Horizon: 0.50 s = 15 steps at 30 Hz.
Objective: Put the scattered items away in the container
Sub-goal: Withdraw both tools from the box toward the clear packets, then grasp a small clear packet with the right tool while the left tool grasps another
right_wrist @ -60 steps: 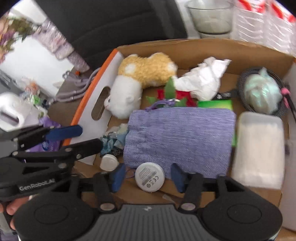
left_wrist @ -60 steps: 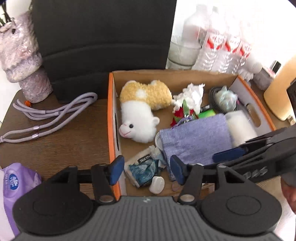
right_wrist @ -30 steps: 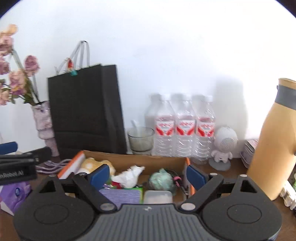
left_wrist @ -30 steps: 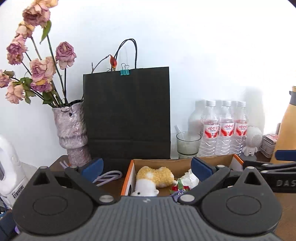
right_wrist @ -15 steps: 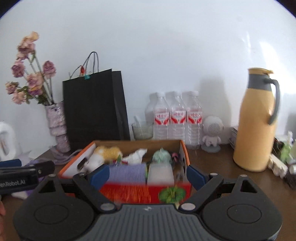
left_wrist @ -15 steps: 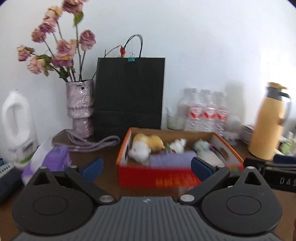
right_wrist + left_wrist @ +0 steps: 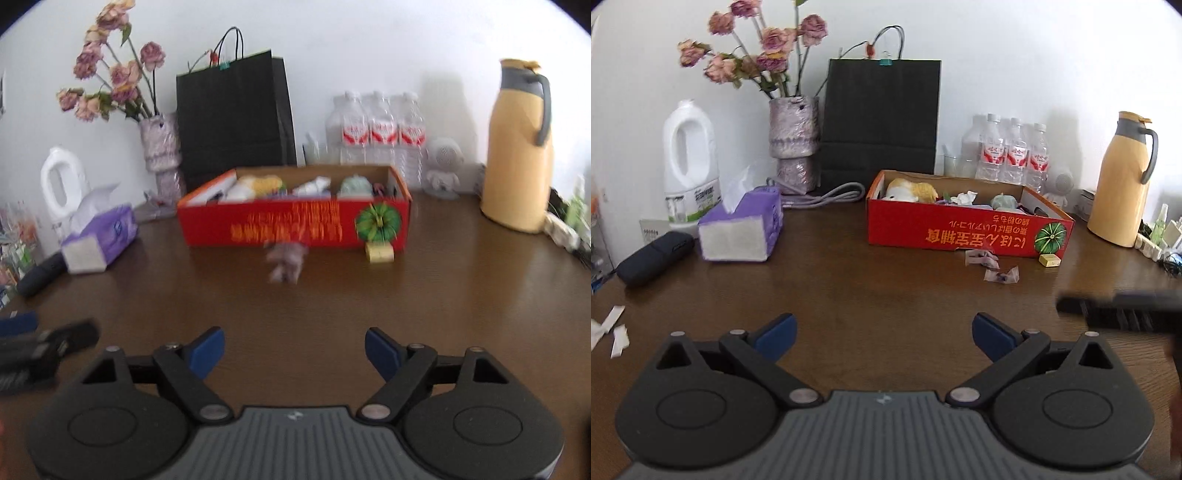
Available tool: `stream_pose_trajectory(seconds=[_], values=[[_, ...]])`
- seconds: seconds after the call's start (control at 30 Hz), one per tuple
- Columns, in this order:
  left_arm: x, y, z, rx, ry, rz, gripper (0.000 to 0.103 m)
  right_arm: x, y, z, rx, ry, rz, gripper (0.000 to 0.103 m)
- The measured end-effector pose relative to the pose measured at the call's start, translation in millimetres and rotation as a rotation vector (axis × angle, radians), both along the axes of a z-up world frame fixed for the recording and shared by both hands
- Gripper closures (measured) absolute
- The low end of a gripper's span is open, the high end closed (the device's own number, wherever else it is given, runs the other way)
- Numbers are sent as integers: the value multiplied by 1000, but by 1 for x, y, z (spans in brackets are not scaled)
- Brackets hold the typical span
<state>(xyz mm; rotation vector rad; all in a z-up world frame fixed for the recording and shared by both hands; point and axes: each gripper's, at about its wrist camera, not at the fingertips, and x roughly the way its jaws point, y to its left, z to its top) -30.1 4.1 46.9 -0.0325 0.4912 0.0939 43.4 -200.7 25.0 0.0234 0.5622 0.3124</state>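
Observation:
The red cardboard box (image 7: 967, 233) stands at the far middle of the brown table and holds a plush toy (image 7: 911, 192), crumpled tissue and other items. It also shows in the right wrist view (image 7: 295, 225). Two small wrappers (image 7: 991, 266) and a yellow cube (image 7: 1049, 260) lie on the table just in front of the box. My left gripper (image 7: 884, 336) is open and empty, well back from the box. My right gripper (image 7: 294, 350) is open and empty too; it shows blurred at the right in the left wrist view (image 7: 1119, 309).
A purple tissue pack (image 7: 742, 229), a white jug (image 7: 690, 162), a vase of dried roses (image 7: 794, 144), a black paper bag (image 7: 881, 118), water bottles (image 7: 1015, 151) and a yellow thermos (image 7: 1123, 192) line the back. A dark case (image 7: 655, 253) and paper scraps (image 7: 613, 330) lie at left.
Both grippers have pulled up and back from over the box to the near side of the table. Both have opened wider. The box now sits far ahead.

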Motion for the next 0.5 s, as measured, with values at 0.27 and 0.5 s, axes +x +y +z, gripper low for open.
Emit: stream_pose_trajectory(seconds=[0.27, 0.5], values=[[36, -4, -9, 22, 25, -33, 0, 102, 33, -10, -27, 67, 78, 48], [89, 7, 8, 64, -13, -10, 0, 124, 63, -30, -156, 99, 120, 80]])
